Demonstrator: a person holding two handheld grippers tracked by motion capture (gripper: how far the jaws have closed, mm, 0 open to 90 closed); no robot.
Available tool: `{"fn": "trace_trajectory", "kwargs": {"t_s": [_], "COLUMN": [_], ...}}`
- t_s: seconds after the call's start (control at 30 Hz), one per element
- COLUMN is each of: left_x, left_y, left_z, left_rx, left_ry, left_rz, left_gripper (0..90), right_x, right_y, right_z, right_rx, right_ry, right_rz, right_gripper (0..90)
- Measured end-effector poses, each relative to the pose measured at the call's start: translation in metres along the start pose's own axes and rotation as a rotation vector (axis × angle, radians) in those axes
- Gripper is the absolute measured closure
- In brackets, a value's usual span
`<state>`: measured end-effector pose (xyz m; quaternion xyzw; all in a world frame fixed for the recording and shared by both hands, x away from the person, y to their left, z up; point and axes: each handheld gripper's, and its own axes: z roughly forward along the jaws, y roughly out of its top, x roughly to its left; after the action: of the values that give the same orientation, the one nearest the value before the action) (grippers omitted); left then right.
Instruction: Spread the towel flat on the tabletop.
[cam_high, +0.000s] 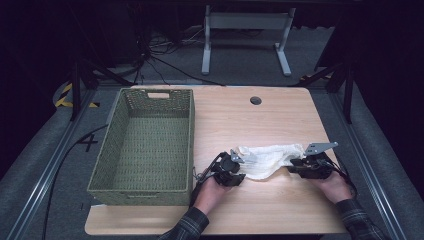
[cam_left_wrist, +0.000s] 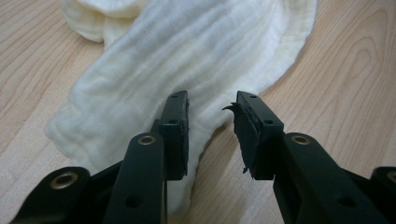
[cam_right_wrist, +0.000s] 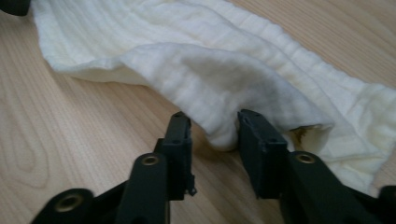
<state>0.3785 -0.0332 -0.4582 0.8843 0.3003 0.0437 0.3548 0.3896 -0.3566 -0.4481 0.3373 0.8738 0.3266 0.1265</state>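
A crumpled cream cloth (cam_high: 270, 155) lies on the wooden table (cam_high: 260, 120) near its front, between my two grippers. My left gripper (cam_high: 241, 175) is at the cloth's left end. In the left gripper view, that gripper (cam_left_wrist: 211, 105) stands open with the edge of the cloth (cam_left_wrist: 187, 51) under and between its jaws. My right gripper (cam_high: 293, 169) is at the cloth's right end. In the right gripper view, that gripper (cam_right_wrist: 214, 119) is open around a raised fold of the cloth (cam_right_wrist: 210, 70), which nearly fills the gap between the jaws.
A large green woven basket (cam_high: 150, 187) stands empty on the table's left side, close to my left hand. A round cable hole (cam_high: 256, 100) sits near the far edge. Bare wood lies behind and in front of the cloth.
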Motion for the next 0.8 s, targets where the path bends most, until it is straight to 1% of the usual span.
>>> {"fn": "trace_trajectory", "kwargs": {"t_s": [0.07, 0.1, 0.17, 0.2, 0.33, 0.4, 0.53, 0.63, 0.7, 0.73, 0.77, 0.8], "left_x": [0.000, 0.000, 0.000, -0.001, -0.002, -0.003, -0.007, -0.006, -0.003, -0.003, -0.004, -0.005], "left_y": [0.000, 0.000, 0.000, 0.000, 0.001, 0.000, -0.003, -0.003, -0.004, -0.004, -0.005, -0.005], "left_z": [0.000, 0.000, -0.002, -0.005, -0.023, -0.026, -0.027, -0.026, -0.022, -0.020, -0.019, -0.019], "left_rx": [0.001, 0.002, 0.012, 0.006, -0.052, -0.056, -0.045, -0.033, -0.013, 0.000, 0.007, 0.012], "left_ry": [-0.001, -0.001, 0.008, 0.016, 0.031, 0.045, 0.061, 0.081, 0.078, 0.076, 0.058, 0.043], "left_rz": [0.001, 0.001, 0.001, 0.000, -0.028, -0.022, -0.022, -0.030, -0.041, -0.041, -0.041, -0.030], "left_gripper": [65.5, 65.2, 63.0, 62.0, 61.7, 62.0, 64.2, 69.3, 74.4, 75.7, 77.5, 78.4], "right_x": [-0.002, -0.003, -0.003, -0.003, -0.003, -0.003, -0.005, -0.007, -0.008, -0.007, -0.007, -0.006], "right_y": [0.000, 0.000, -0.001, -0.002, -0.007, -0.010, -0.020, -0.027, -0.032, -0.034, -0.035, -0.037], "right_z": [-0.002, -0.005, -0.010, -0.012, -0.024, -0.030, -0.044, -0.053, -0.057, -0.059, -0.061, -0.063], "right_rx": [-0.007, -0.021, -0.033, -0.036, -0.047, -0.054, -0.063, -0.072, -0.078, -0.078, -0.082, -0.084], "right_ry": [-0.004, -0.006, 0.002, 0.005, 0.018, 0.023, 0.020, 0.018, 0.025, 0.028, 0.030, 0.032], "right_rz": [0.006, 0.006, 0.013, 0.015, 0.017, 0.022, 0.036, 0.050, 0.055, 0.051, 0.046, 0.046], "right_gripper": [81.4, 82.3, 81.5, 81.2, 81.6, 82.0, 82.6, 82.9, 82.7, 82.6, 82.5, 82.4]}}
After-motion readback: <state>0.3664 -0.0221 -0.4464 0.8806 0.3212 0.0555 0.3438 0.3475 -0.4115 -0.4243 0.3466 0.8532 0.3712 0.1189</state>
